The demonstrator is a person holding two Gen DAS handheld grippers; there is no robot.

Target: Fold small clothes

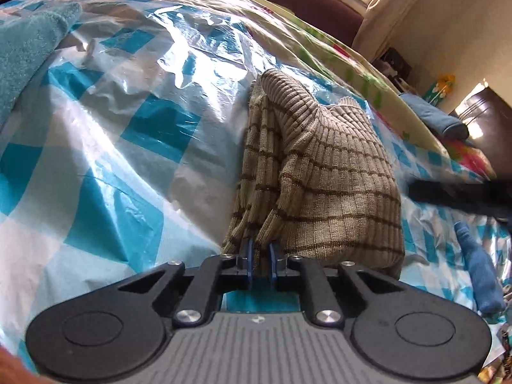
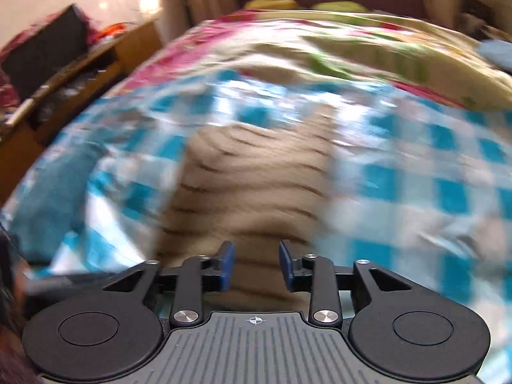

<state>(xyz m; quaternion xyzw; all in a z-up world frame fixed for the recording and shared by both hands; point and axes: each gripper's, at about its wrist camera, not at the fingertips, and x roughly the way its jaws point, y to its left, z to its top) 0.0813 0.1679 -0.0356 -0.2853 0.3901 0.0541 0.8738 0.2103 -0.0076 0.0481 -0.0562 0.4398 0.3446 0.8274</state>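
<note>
The left hand-held gripper [image 1: 260, 257] points down at a slant toward the bed. Its two blue fingers [image 1: 248, 256] are pinched tight on a fold of the striped sweater [image 1: 323, 172]. The sweater is tan with thin brown lines. It lies bunched up on the shiny blue and white checked sheet [image 1: 121, 147] that covers the bed, and one part of it stands up in a hump.

The right hand-held gripper [image 2: 256, 265] also tilts down, above the near end of the same sweater [image 2: 252, 185]. Its blue fingers [image 2: 226, 265] stand apart with nothing pinched between them.

The right wrist view is very blurry, so the sweater's edges are hard to make out there. In the left wrist view a dark blurry bar [image 1: 460, 192] cuts in from the right edge. A blue sock [image 1: 480, 272] lies near it, and a teal towel [image 1: 28, 51] sits at the far left, partly cut off.
</note>
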